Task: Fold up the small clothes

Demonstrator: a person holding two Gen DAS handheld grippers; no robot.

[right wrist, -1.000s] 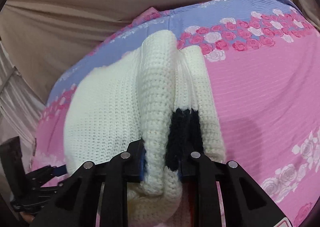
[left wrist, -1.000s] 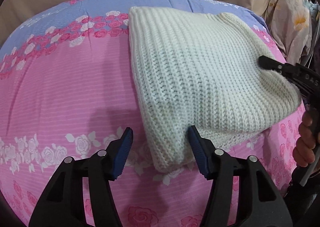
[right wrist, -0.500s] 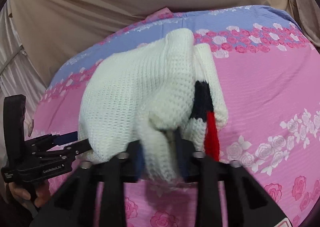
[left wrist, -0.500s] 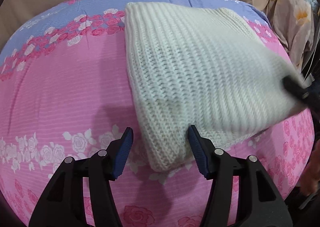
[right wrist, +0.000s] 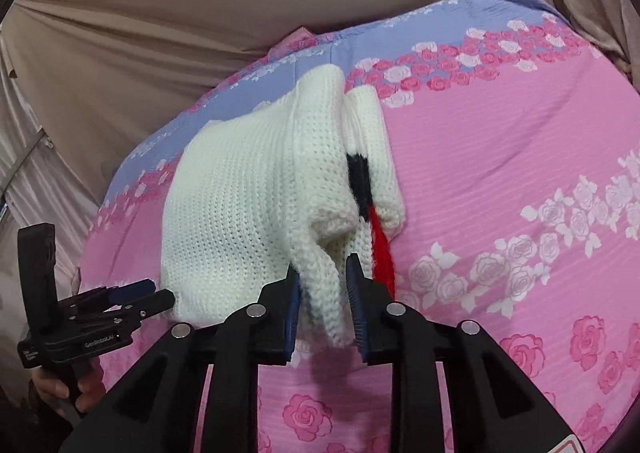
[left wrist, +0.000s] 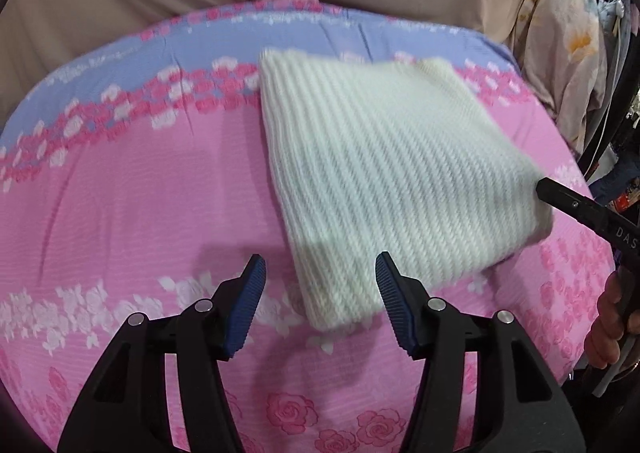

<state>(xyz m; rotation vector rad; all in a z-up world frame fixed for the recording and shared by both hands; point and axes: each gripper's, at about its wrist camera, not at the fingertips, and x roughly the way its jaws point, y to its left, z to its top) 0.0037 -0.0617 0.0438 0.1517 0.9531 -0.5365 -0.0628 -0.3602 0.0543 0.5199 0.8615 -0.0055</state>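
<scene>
Now my right gripper (right wrist: 323, 303) has just been opening, jaws narrow, pads apparently clear of the folded white knit sweater (left wrist: 384, 177) on the floral bedsheet (left wrist: 132, 197), releasing it. My left gripper (left wrist: 320, 303) hovers half-open, empty.

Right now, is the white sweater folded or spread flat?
Folded: the white sweater lies as a compact rectangle, with doubled layers at its near edge.

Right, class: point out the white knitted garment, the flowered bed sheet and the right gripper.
white knitted garment (left wrist: 384, 173), left wrist view, middle of the folded top face.
flowered bed sheet (left wrist: 140, 205), left wrist view, bare pink stretch left of the garment.
right gripper (right wrist: 325, 297), right wrist view, midway between the fingertips, knit between them.
</scene>
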